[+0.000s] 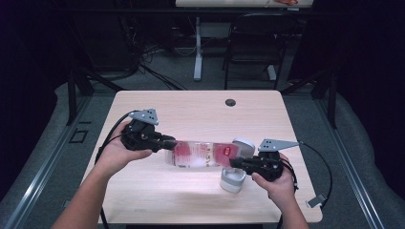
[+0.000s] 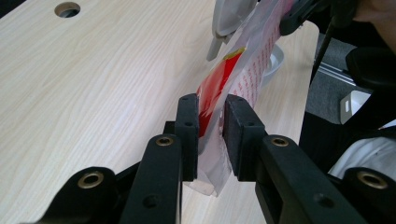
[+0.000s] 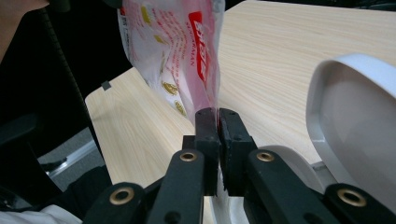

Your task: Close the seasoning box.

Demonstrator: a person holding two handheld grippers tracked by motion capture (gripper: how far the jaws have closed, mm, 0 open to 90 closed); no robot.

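Observation:
A clear plastic bag (image 1: 200, 154) with red print hangs stretched level above the wooden table (image 1: 200, 109), held at both ends. My left gripper (image 1: 169, 142) grips its left end; in the left gripper view the bag (image 2: 243, 70) fills the gap between the jaws of that gripper (image 2: 210, 116). My right gripper (image 1: 233, 163) is shut on the bag's right edge, and in the right gripper view the jaws (image 3: 217, 116) pinch the thin film of the bag (image 3: 173, 42). A small white container (image 1: 232, 180) with a raised hinged lid (image 3: 355, 107) stands just below the right gripper.
A round cable hole (image 1: 230, 102) lies near the table's far edge. A black chair (image 1: 253, 38) and a table leg stand on the floor beyond. Cables trail from both grippers, and a small white device (image 1: 315, 201) hangs by the front right corner.

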